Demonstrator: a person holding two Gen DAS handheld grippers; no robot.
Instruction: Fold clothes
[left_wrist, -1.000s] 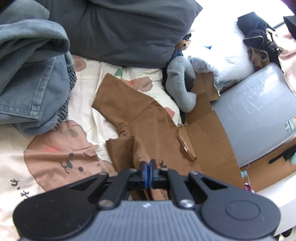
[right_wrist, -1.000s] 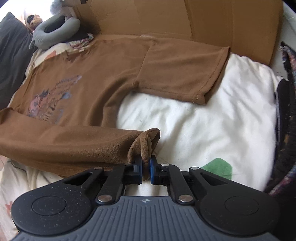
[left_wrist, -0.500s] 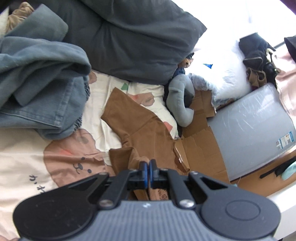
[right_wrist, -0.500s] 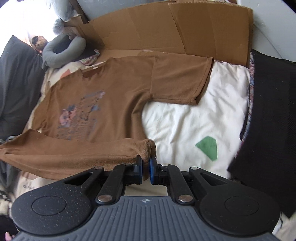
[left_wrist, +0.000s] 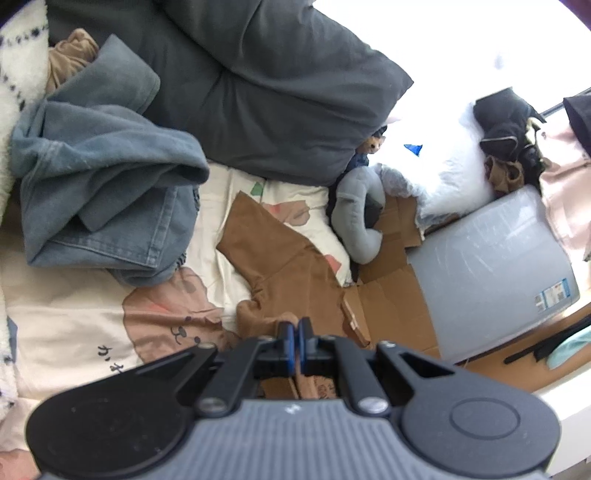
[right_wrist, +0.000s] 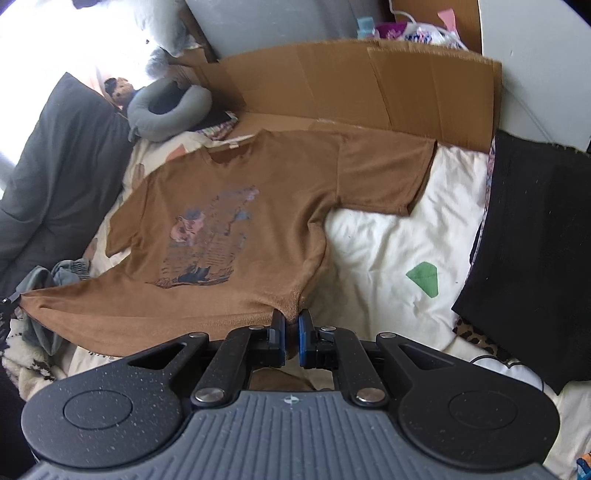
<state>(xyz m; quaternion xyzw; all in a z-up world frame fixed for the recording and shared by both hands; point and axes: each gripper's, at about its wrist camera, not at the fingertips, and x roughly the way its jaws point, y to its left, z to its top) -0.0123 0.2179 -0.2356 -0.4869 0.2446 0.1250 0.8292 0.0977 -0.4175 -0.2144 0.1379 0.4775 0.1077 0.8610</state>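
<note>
Left gripper (left_wrist: 296, 334): jaws together, pinching a bunched hem corner of the brown printed cotton T-shirt (right_wrist: 236, 225). Right gripper (right_wrist: 291, 334): jaws nearly together, clamped on the opposite hem corner. Shirt lies print-up on the cream bedsheet (right_wrist: 388, 251), hem end raised and taut.

Versus 0.5 s ago: the shirt sits farther off and is stretched flatter.

Left view alone shows the blue-grey denim heap (left_wrist: 107, 192); right view alone shows the print and the flattened cardboard sheet (right_wrist: 369, 85).
</note>
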